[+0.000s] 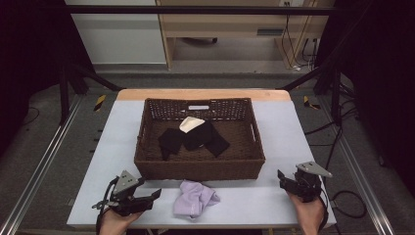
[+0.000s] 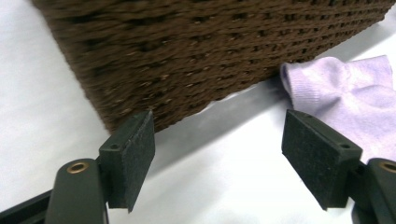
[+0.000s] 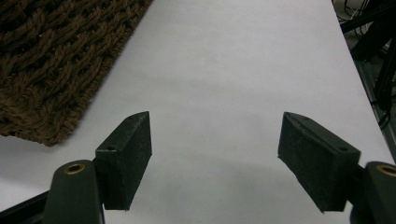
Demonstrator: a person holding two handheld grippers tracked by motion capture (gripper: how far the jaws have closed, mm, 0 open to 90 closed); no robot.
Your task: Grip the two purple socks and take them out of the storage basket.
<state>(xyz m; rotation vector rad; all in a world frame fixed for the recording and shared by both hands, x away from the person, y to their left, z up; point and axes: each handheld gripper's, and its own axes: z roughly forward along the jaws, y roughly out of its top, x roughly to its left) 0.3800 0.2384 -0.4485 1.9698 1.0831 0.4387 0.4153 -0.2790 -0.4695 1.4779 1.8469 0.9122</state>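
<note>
A brown wicker basket (image 1: 147,147) stands mid-table, holding black socks (image 1: 193,138) and a cream one (image 1: 190,123). A crumpled lilac sock (image 1: 195,198) lies on the white table in front of the basket. My left gripper (image 1: 155,195) rests at the front left, open and empty, a little left of the lilac sock; in the left gripper view its jaws (image 2: 219,156) face the basket's wall (image 2: 187,56) with the lilac sock (image 2: 355,98) at the right. My right gripper (image 1: 282,177) sits at the front right, open with nothing between its pads (image 3: 215,156), the basket's corner (image 3: 46,70) to its left.
The white table (image 1: 279,132) has bare strips on both sides of the basket. Its front edge runs just behind both hands. Black frame rails and cables (image 1: 342,142) lie off the right side.
</note>
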